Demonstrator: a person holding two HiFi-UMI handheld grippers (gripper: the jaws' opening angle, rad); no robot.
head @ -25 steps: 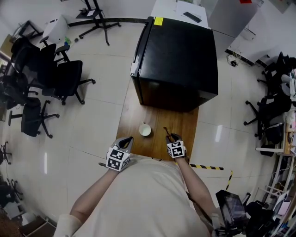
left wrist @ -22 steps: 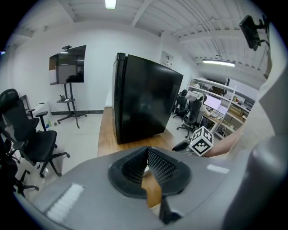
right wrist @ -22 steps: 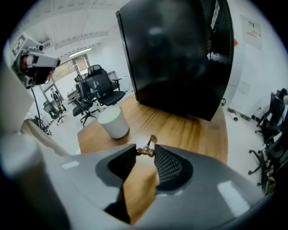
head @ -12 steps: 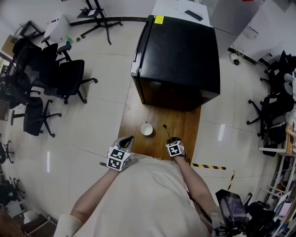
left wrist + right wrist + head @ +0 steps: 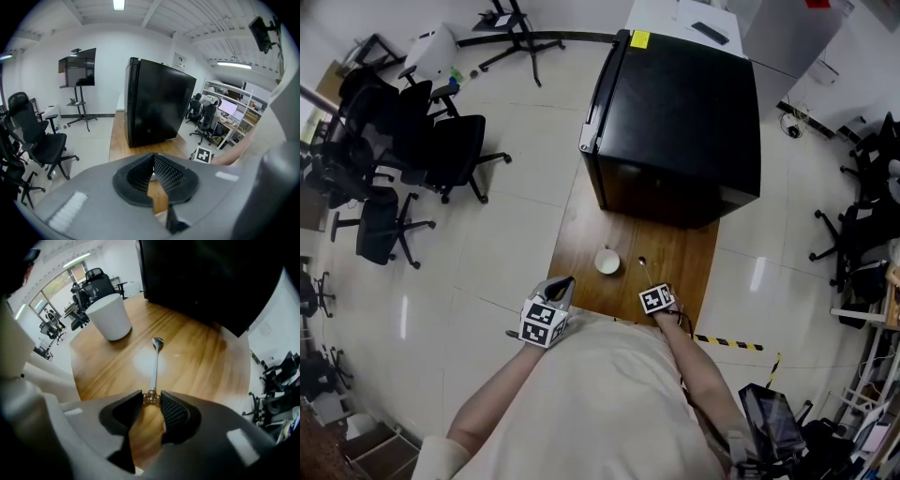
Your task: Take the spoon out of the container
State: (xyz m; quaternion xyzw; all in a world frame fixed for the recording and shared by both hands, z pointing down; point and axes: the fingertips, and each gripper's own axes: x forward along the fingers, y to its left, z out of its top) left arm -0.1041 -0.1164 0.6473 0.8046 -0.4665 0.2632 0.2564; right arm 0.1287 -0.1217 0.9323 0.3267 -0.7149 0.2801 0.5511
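A white cup stands on the wooden table. To its right, outside the cup, is a slim metal spoon with a brown beaded handle end. My right gripper is shut on that handle end and points steeply down. The spoon's bowl points away from me, low over the wood; whether it touches I cannot tell. My left gripper hovers at the table's near left corner, its pads meeting at the tips with nothing between them.
A black fridge stands at the table's far end. Black office chairs are on the tiled floor to the left. Yellow-black tape marks the floor to the right of the table.
My right gripper has sunk toward the table with the spoon and tilted more steeply down. The left gripper has stayed in place.
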